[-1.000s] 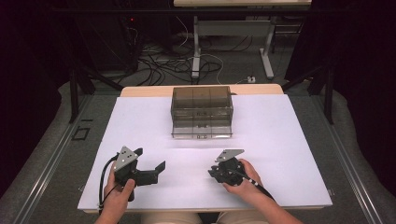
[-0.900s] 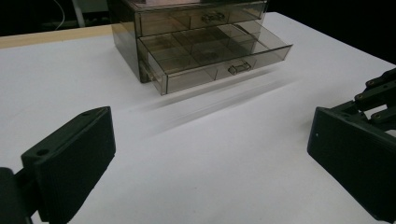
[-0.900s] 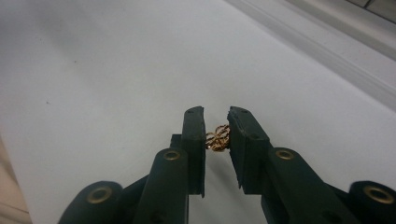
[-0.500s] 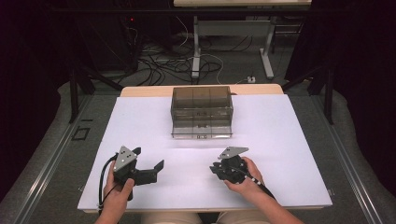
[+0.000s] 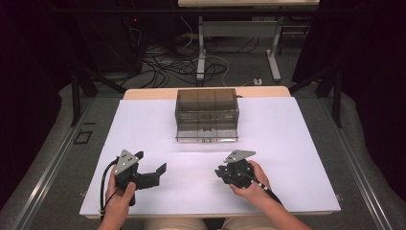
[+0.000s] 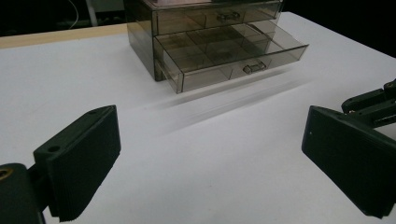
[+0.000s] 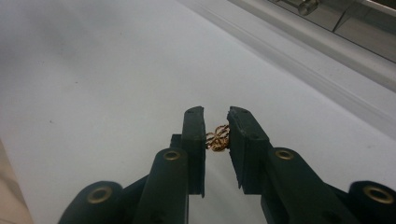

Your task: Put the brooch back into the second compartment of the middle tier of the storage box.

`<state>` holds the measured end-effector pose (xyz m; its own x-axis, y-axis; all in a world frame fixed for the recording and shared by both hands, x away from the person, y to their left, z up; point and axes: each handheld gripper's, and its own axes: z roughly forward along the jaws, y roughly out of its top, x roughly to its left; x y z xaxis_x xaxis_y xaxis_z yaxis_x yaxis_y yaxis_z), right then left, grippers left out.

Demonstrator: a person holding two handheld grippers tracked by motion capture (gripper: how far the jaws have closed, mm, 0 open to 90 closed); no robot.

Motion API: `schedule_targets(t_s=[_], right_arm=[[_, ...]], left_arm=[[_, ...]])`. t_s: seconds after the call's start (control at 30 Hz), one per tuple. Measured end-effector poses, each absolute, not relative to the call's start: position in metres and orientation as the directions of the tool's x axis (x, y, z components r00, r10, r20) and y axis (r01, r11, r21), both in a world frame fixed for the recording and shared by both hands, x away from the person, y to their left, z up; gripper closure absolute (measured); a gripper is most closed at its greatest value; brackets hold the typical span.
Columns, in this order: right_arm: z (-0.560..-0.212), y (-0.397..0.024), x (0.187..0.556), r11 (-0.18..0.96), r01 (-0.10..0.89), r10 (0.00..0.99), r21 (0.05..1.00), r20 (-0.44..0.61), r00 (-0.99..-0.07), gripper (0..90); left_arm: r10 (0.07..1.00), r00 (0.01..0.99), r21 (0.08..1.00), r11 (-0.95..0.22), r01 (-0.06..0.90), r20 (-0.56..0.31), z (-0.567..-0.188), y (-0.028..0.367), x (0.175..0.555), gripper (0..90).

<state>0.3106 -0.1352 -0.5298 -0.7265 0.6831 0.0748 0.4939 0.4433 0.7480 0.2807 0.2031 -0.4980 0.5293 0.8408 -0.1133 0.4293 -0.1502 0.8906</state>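
Note:
A smoky clear drawer box stands at the back middle of the white table top. Its lowest drawer is pulled out, and its divided compartments look empty. My right gripper is low over the table near the front, shut on a small tangle of gold chain pinched between its pads. In the high view the right gripper sits in a hand right of centre. My left gripper rests at the front left, its jaws wide apart with nothing between them.
The box's front edge and a drawer handle cross the top right of the right gripper view. The right gripper's body shows at the right edge of the left gripper view. Beyond the table are desk legs and cables on the floor.

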Motion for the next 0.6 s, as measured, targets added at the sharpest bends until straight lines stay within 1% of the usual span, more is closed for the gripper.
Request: schedule_targets(t_s=[0.07,0.1,0.27,0.6], right_arm=[[-0.529,-0.135,0.311,0.442,0.501,0.685,0.744,0.08,-0.724,76.4],[-0.53,-0.135,0.311,0.436,0.497,0.687,0.75,0.079,-0.722,76.4],[-0.528,-0.135,0.31,0.451,0.504,0.682,0.737,0.079,-0.727,76.4],[-0.525,-0.135,0.311,0.434,0.496,0.686,0.753,0.082,-0.723,76.5]], left_arm=[[0.843,0.526,0.889,-0.15,0.432,-0.114,-0.498,0.204,0.281,4.9],[0.844,0.52,0.889,-0.132,0.438,-0.131,-0.499,0.204,0.281,4.9],[0.845,0.512,0.887,-0.11,0.449,-0.155,-0.501,0.206,0.282,4.8],[0.862,0.48,0.885,-0.085,0.458,-0.165,-0.506,0.216,0.285,2.0]])
